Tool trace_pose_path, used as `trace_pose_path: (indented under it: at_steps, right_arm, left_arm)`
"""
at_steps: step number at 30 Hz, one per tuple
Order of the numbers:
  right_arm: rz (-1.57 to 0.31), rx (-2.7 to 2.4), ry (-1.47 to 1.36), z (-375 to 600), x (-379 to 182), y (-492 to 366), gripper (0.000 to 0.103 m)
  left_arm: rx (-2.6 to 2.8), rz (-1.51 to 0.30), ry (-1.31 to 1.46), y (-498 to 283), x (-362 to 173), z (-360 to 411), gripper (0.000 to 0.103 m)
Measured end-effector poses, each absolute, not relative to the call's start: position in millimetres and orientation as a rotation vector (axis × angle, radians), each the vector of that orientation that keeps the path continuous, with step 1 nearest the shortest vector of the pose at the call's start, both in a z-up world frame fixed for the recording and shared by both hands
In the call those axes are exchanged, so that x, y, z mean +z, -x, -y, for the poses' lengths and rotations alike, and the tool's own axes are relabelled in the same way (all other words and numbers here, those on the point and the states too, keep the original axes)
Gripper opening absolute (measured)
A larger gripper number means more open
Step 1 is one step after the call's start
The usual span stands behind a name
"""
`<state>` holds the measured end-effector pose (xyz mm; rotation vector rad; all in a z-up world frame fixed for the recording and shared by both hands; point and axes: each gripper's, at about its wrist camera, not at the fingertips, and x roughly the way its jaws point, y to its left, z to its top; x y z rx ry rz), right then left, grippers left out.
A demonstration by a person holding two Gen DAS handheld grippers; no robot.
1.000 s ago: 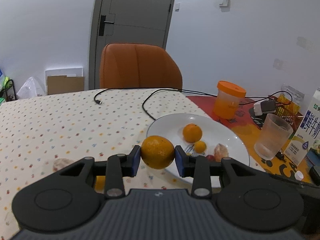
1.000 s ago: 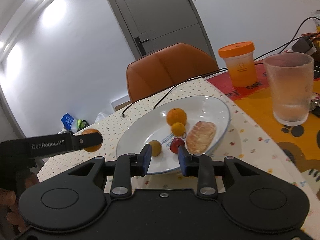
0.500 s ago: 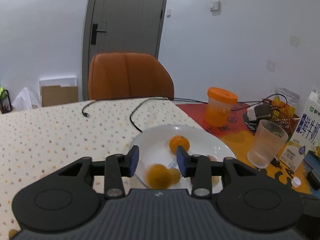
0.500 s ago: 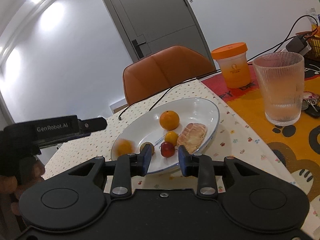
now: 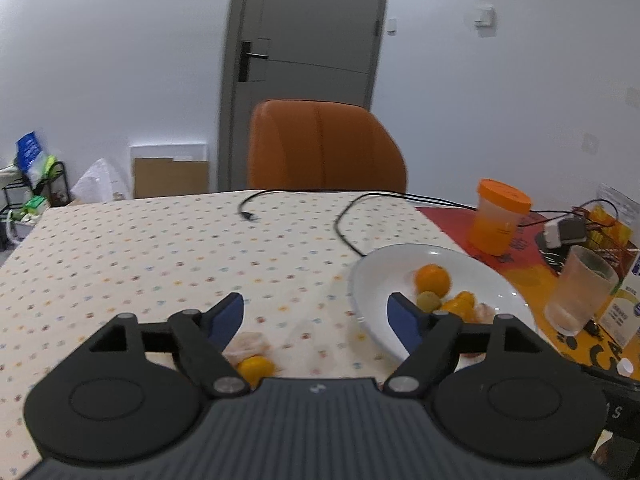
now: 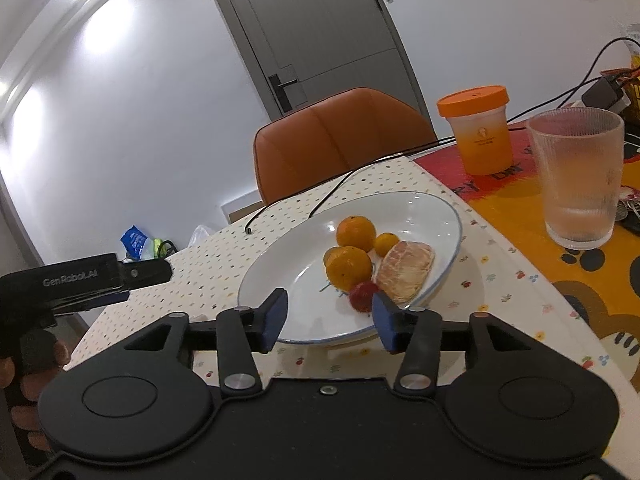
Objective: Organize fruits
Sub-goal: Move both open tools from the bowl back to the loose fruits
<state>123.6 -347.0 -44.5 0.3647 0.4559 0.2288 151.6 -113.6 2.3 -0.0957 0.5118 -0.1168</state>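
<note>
On the dotted tablecloth (image 5: 160,248), largest first: orange chair (image 5: 324,144) at 12 o'clock, then white plate (image 6: 436,216) at 2 o'clock from the left gripper (image 5: 316,312). Plate holds two oranges (image 6: 349,267), a small kumquat (image 6: 386,243), a peeled pomelo segment (image 6: 406,272), a red cherry-size fruit (image 6: 362,295); a greenish fruit (image 5: 429,301) shows in the left view. Ribbed glass (image 6: 580,184) and orange-lidded jar (image 6: 478,136) sit past the plate at 2 o'clock.

Left gripper: fingers wide apart, empty. Right gripper (image 6: 330,316): fingers apart, empty, hovering at the plate's near rim.

Stray fruit off the plate: small yellow citrus (image 5: 256,366) with a pale peeled piece (image 5: 248,344) touching it, low at 7 o'clock just under the left gripper's left finger. Left gripper is nearer; likely next pick, needs dipping down and back.
</note>
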Motion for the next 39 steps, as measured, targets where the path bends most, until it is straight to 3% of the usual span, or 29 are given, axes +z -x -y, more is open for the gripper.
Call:
trace_pose_path:
  at_steps: [18,25,39]
  right_arm:
    - [-0.467,0.334,-0.283,284,-30,-116,0.066]
    - [-0.471,0.376,-0.257,263,-24,-114,0.081]
    - [-0.502,0.446,-0.195,233,-21,-107,0.098]
  left_arm:
    - [0.018,-0.502,0.137,-116,12,31,0.083]
    - [0.056,-0.507,0.159,-102,9,9,0.083]
    - [0.071,-0.54,0.187,-82,-12,-9,0.083]
